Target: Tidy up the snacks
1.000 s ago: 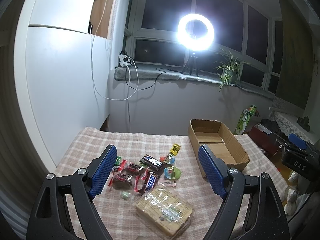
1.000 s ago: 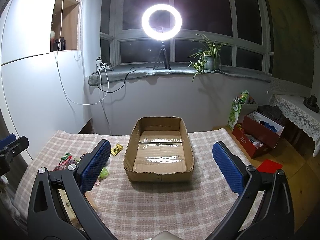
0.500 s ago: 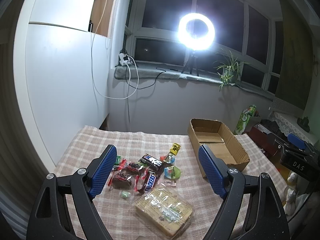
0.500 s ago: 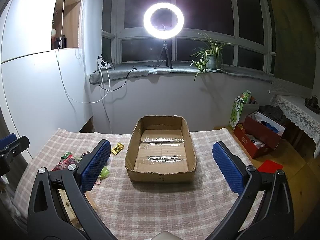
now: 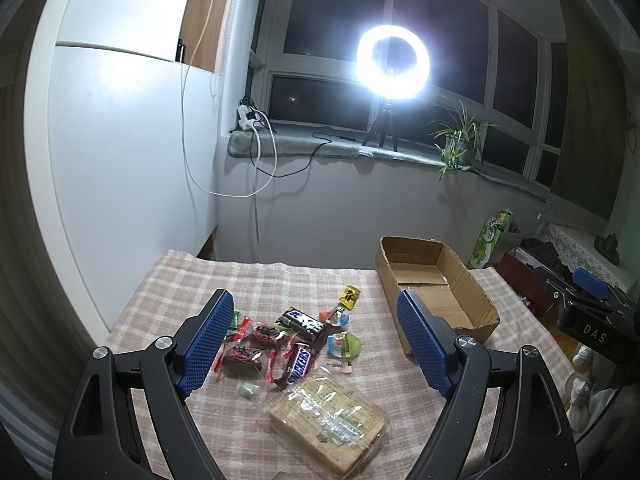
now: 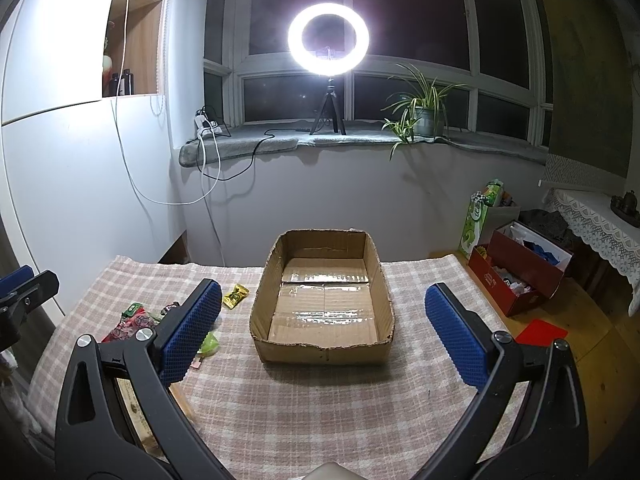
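Left gripper (image 5: 316, 340): fingers spreading wide, hovering over snacks (image 5: 294, 344) lying loose on the table (image 6: 320, 408). Right gripper (image 6: 322, 330): fingers spreading wide, holding nothing. Box (image 6: 324, 354) sitting at snacks' 3 o'clock, well apart.

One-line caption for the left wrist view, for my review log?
Open left gripper hovers over loose snacks on the checked cloth; empty cardboard box waits right.

I see a bright ring light (image 6: 328, 39) on a tripod on the windowsill, dark windows (image 6: 404, 12) behind, a potted plant (image 6: 425, 110) beside it, white wall (image 6: 72, 176) at left.
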`<move>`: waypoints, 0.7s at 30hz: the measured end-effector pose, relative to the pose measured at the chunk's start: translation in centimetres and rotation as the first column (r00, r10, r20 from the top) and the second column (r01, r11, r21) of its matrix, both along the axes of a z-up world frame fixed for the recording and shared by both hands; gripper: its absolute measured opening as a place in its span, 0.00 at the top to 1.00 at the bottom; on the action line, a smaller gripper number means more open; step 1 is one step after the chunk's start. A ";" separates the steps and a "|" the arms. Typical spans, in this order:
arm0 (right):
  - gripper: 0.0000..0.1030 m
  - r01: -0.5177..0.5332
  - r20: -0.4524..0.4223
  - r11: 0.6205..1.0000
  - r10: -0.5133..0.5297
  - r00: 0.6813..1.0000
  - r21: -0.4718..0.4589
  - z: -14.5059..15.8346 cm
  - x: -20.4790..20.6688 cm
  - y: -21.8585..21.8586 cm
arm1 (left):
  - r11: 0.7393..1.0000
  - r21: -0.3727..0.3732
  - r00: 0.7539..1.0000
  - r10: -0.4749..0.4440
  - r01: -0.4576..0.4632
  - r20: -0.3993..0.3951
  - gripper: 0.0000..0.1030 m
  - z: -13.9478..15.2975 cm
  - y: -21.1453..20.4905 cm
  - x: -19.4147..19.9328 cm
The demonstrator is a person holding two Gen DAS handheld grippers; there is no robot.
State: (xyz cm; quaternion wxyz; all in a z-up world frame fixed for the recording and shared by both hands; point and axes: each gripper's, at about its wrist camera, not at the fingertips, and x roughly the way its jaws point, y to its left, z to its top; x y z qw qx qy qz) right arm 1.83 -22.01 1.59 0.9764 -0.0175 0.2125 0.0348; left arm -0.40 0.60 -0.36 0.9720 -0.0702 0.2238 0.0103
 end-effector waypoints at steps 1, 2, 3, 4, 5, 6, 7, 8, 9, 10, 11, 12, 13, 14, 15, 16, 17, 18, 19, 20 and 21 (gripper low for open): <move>0.00 0.000 0.001 1.000 0.000 1.000 0.000 0.0 0.0 0.0 | 1.000 0.000 1.000 0.000 0.000 0.000 0.19 -0.1 0.0 0.0; 0.00 0.001 0.000 1.000 -0.001 1.000 0.000 0.0 0.0 0.0 | 1.000 -0.001 1.000 0.000 0.000 0.000 0.19 -0.1 -0.1 0.1; 0.00 0.001 0.000 1.000 -0.001 1.000 0.000 0.0 0.0 0.0 | 1.000 -0.001 1.000 -0.001 0.001 0.000 0.19 -0.1 -0.1 0.1; 0.00 0.000 -0.001 1.000 0.000 1.000 0.000 0.0 0.0 0.0 | 1.000 0.000 1.000 0.000 0.000 0.000 0.19 -0.1 -0.1 0.0; 0.00 -0.001 -0.002 1.000 0.001 1.000 0.000 -0.1 0.1 0.0 | 1.000 0.000 1.000 0.000 0.000 0.000 0.19 -0.2 -0.1 0.1; 0.00 -0.001 -0.005 1.000 0.001 1.000 -0.001 -0.2 0.0 0.2 | 1.000 -0.001 1.000 -0.001 0.001 0.000 0.19 -0.2 -0.1 0.1; 0.00 -0.002 -0.007 1.000 0.002 1.000 -0.002 -0.4 0.2 0.2 | 1.000 -0.003 1.000 -0.001 0.001 -0.001 0.19 -0.2 -0.1 0.1; 0.00 -0.002 -0.010 1.000 0.002 1.000 -0.003 -0.5 0.3 0.3 | 1.000 -0.002 1.000 -0.001 0.001 -0.001 0.19 -0.2 -0.2 0.1; 0.00 -0.003 -0.012 1.000 0.003 1.000 -0.003 -0.7 0.3 0.4 | 1.000 -0.004 1.000 -0.002 0.002 -0.002 0.19 -0.2 -0.2 0.1; 0.00 -0.004 -0.015 1.000 0.004 1.000 -0.003 -0.9 0.5 0.3 | 1.000 -0.006 1.000 -0.002 0.002 -0.004 0.19 -0.3 -0.2 0.2; 0.00 -0.007 -0.019 1.000 0.007 1.000 -0.003 -1.1 0.6 0.4 | 1.000 -0.009 1.000 -0.003 0.003 -0.006 0.19 -0.3 -0.3 0.2; 0.00 -0.010 -0.024 1.000 0.010 1.000 -0.003 -1.2 0.8 0.3 | 1.000 -0.012 1.000 -0.006 0.006 -0.009 0.19 -0.4 -0.3 0.3; 0.00 -0.012 -0.025 1.000 0.012 1.000 -0.004 -1.2 0.8 0.3 | 1.000 -0.016 1.000 -0.009 0.008 -0.013 0.19 -0.4 -0.2 0.4; 0.00 -0.014 -0.026 1.000 0.014 1.000 -0.006 -1.3 0.8 0.4 | 1.000 -0.019 1.000 -0.011 0.011 -0.017 0.19 -0.5 -0.2 0.4; 0.00 -0.017 -0.028 1.000 0.017 0.999 -0.006 -1.4 0.8 0.4 | 1.000 -0.022 1.000 -0.014 0.013 -0.021 0.19 -0.6 -0.2 0.5; 0.00 -0.020 -0.031 1.000 0.020 0.999 -0.006 -1.5 0.8 0.4 | 1.000 -0.025 1.000 -0.016 0.015 -0.024 0.19 -0.7 -0.2 0.5; 0.00 -0.023 -0.035 1.000 0.022 0.999 -0.005 -1.6 0.9 0.4 | 0.999 -0.031 0.999 -0.019 0.018 -0.028 0.19 -0.8 0.0 0.5; 0.00 -0.025 -0.040 1.000 0.025 0.999 -0.004 -1.7 1.0 0.4 | 0.999 -0.036 0.999 -0.020 0.019 -0.033 0.19 -0.9 0.1 0.5; 0.00 -0.030 -0.047 1.000 0.030 0.998 0.000 -1.8 1.1 0.4 | 0.999 -0.041 0.999 -0.020 0.019 -0.037 0.19 -1.1 0.2 0.5; 0.00 -0.041 -0.056 0.999 0.041 0.998 0.008 -2.1 1.2 0.3 | 0.999 -0.046 0.999 -0.020 0.018 -0.042 0.19 -1.3 0.4 0.5; 0.00 -0.051 -0.065 0.999 0.052 0.997 0.013 -2.2 1.4 0.3 | 0.998 -0.052 0.999 -0.021 0.019 -0.047 0.19 -1.4 0.5 0.5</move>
